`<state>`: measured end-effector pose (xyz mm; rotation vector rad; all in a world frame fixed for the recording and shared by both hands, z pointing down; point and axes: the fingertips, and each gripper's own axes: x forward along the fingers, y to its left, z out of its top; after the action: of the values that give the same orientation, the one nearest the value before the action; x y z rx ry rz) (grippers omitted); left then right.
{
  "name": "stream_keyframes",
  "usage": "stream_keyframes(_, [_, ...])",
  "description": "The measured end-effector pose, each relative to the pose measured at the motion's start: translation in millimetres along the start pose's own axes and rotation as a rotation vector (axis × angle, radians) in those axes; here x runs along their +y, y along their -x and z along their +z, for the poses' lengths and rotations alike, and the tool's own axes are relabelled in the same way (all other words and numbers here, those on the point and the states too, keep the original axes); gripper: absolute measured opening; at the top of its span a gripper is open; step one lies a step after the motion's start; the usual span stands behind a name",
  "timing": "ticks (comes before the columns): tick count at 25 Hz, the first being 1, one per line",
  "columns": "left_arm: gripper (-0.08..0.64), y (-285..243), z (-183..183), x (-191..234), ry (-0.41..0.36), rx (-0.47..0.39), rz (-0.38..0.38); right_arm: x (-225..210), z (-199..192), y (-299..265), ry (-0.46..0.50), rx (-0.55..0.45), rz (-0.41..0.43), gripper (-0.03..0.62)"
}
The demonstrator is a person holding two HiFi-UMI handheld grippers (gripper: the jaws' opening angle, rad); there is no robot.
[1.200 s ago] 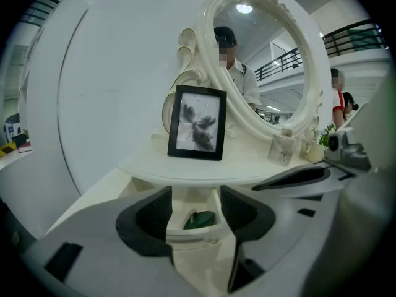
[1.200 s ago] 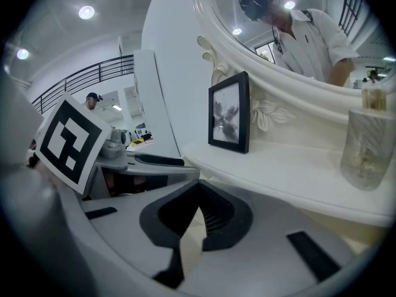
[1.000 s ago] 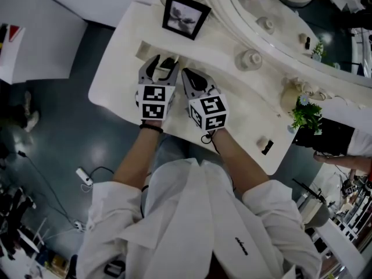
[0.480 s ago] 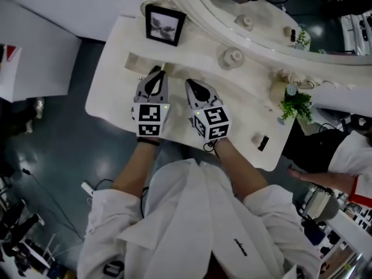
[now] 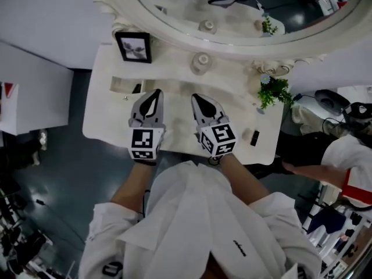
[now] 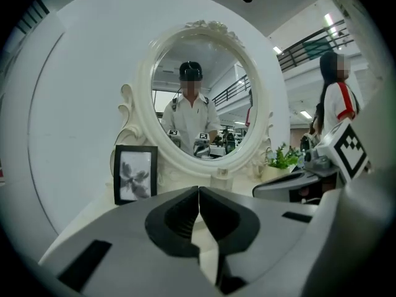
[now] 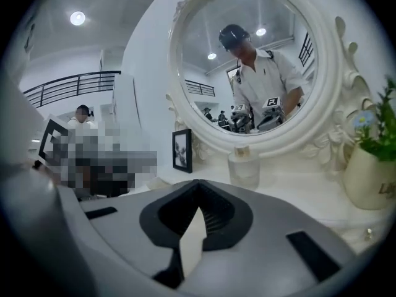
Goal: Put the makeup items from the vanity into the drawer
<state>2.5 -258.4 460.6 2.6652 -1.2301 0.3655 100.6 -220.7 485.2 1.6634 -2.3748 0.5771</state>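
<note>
I held the left gripper [image 5: 154,96] and right gripper [image 5: 196,100] over the vanity [image 5: 174,127], jaws pressed together on nothing. The next pickup, likely the small dark item [image 5: 254,137], needed them reopened

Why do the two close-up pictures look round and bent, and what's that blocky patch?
Left gripper view: wide lens, dark corners, white wall bowed; right gripper view: same bend, blocky patch added afterwards to hide faces; head view: straighter lines, slightly soft.

Studio-like hall, staged white vanity [image 5: 235,100], oval mirror [image 5: 232,16], mezzanine railing [image 7: 68,82], ceiling lights [image 7: 77,18] overhead
</note>
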Motion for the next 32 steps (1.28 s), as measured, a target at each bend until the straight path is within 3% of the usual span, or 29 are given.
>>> stream_keyframes(14, [0.031, -2.5, 41.5, -64.2, -0.056, -0.065, -0.121, -61.0, 26.4, 110.6, -0.039, -0.132, -0.175, 0.018])
stream_keyframes(24, [0.031, 1.0, 71.3, -73.5, -0.065, -0.118, -0.129, -93.5, 28.2, 173.6, -0.069, -0.172, -0.291, 0.018])
stream_keyframes(32, [0.031, 11.4, 72.6, -70.4, -0.075, -0.123, -0.117, -99.6, 32.1, 191.2, -0.069, -0.198, -0.33, 0.018])
